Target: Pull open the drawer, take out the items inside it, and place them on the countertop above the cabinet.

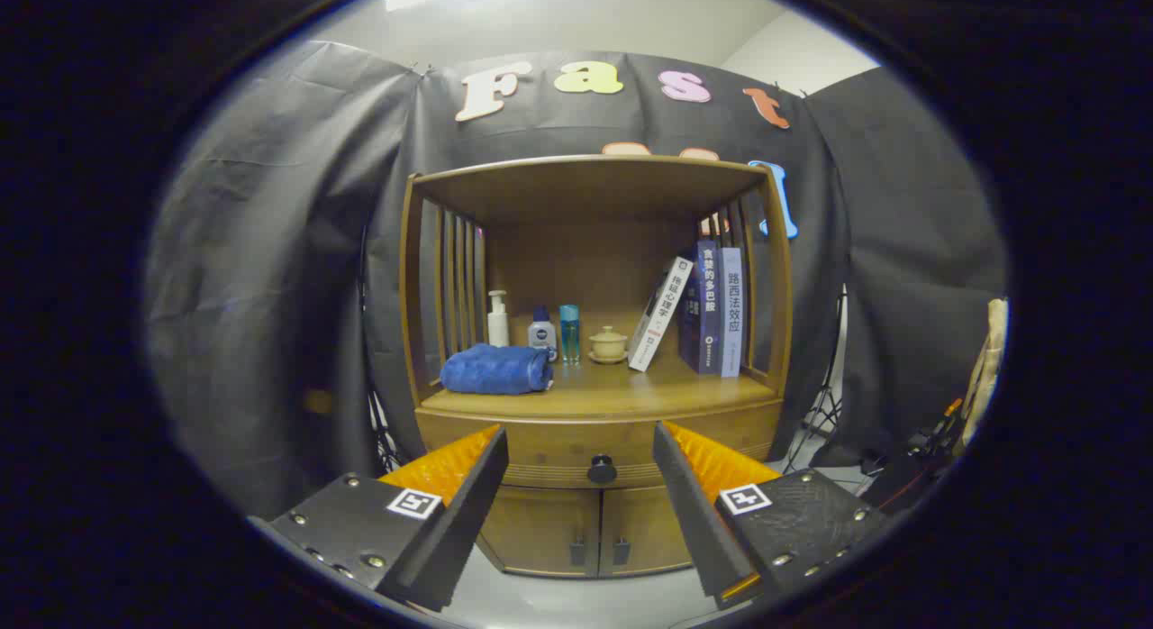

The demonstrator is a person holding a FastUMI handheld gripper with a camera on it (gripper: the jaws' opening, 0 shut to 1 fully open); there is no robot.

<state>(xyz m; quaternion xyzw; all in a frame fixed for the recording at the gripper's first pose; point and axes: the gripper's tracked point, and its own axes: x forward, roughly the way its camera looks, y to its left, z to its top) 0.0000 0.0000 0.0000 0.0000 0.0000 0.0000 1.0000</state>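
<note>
A wooden cabinet [594, 404] stands ahead of me. Its drawer [549, 449] is closed, with a dark round knob [602, 469] at the middle of its front. My gripper [581, 444] is open and holds nothing. The knob lies beyond the fingertips, in line with the gap between the two fingers. The countertop [612, 390] above the drawer carries a folded blue towel [497, 369], a white pump bottle [497, 320], a small white bottle [541, 332], a blue bottle [569, 332], a small lidded cup [608, 344] and several books [712, 309]. The drawer's contents are hidden.
Two small doors [585, 530] with dark handles sit below the drawer. A shelf roof and slatted sides enclose the countertop. Black cloth walls stand behind and on both sides. A tripod's legs [824, 413] and some dark gear [919, 467] rest on the floor at the right.
</note>
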